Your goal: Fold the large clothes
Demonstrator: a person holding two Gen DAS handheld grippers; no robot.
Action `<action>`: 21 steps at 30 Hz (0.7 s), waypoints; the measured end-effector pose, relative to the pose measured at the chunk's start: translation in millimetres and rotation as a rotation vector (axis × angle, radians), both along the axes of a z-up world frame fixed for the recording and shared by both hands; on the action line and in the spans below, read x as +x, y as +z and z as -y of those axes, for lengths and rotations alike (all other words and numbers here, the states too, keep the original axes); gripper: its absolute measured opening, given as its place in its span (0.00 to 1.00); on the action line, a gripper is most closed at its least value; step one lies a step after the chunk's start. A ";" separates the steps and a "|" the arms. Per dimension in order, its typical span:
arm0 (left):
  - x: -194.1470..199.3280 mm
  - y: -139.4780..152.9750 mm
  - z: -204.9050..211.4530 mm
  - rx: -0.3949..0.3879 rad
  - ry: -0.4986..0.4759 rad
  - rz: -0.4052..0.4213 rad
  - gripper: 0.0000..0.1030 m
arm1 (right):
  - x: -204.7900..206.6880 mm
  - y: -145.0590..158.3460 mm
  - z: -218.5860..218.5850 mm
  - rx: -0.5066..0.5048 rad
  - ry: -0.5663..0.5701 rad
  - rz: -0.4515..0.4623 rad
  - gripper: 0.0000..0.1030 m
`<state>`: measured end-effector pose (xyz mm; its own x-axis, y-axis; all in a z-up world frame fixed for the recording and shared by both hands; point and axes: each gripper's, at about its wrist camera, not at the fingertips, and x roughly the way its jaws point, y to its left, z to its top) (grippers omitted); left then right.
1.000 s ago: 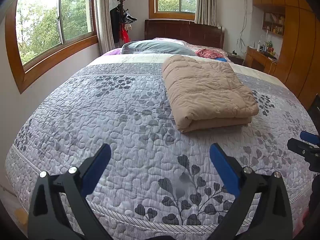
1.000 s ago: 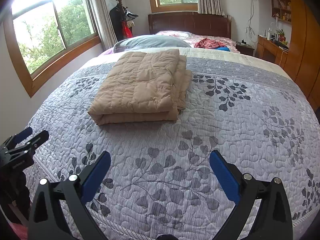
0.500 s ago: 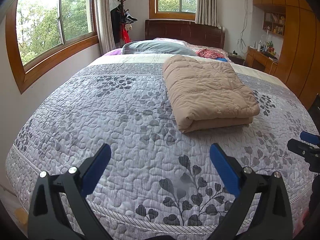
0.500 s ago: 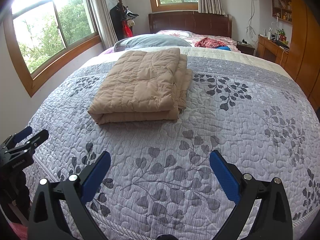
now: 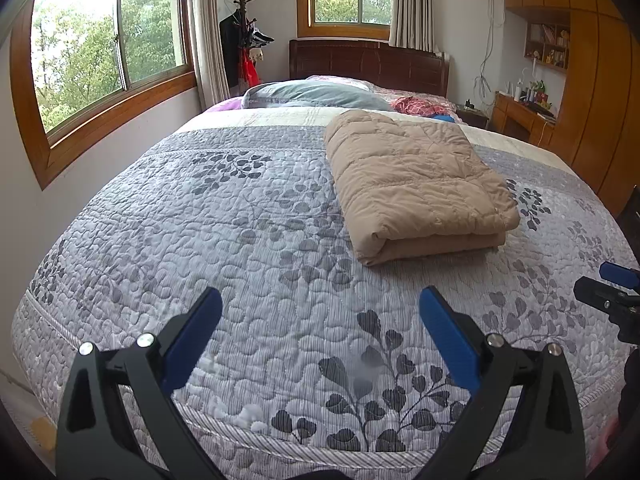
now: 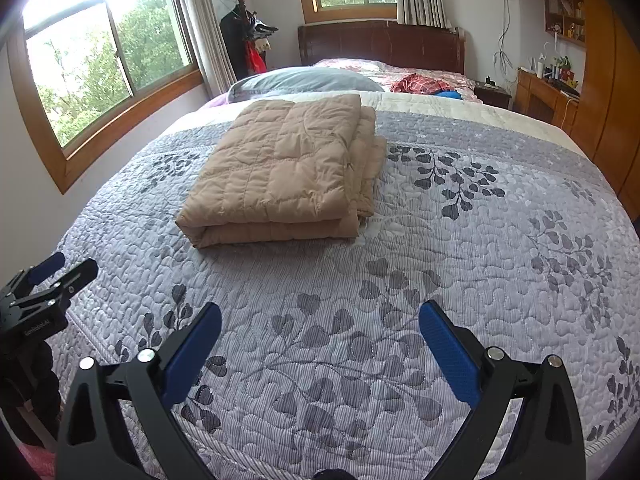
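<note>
Both tongs, the left gripper (image 5: 320, 312) and the right gripper (image 6: 320, 328), are wide apart and hold nothing. Under them is the grey leafy bedspread (image 5: 248, 240). Ahead, well apart from both, lies the tan quilted coat (image 6: 280, 168), already folded. Press it flat gently.

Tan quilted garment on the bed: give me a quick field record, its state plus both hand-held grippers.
item: tan quilted garment
state: folded into a compact stack of layers, flat
location: on the grey leaf-print bedspread, mid-bed, short of the pillow
contact: neither hand-held gripper touches it
left hand-held gripper: open, empty, over the bedspread near the foot edge
right hand-held gripper: open, empty, over the bedspread near the foot edge
other cloth: red garment near the headboard
</note>
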<state>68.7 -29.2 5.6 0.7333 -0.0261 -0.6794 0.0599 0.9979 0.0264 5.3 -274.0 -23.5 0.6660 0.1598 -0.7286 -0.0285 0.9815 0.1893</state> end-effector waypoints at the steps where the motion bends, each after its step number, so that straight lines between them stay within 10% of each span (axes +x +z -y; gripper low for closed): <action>1: 0.1 -0.1 -0.2 0.000 0.001 -0.001 0.95 | -0.1 0.4 0.2 0.000 0.000 0.000 0.96; 21: 1.5 -3.6 -0.9 -0.007 -0.001 -0.011 0.95 | 3.7 -6.7 2.3 0.003 0.008 -0.014 0.96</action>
<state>70.1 -28.3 2.0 0.7256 -0.0313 -0.6874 0.0611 0.9980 0.0190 9.0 -276.3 -30.3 0.6544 0.1672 -0.7374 -0.0336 0.9807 0.1925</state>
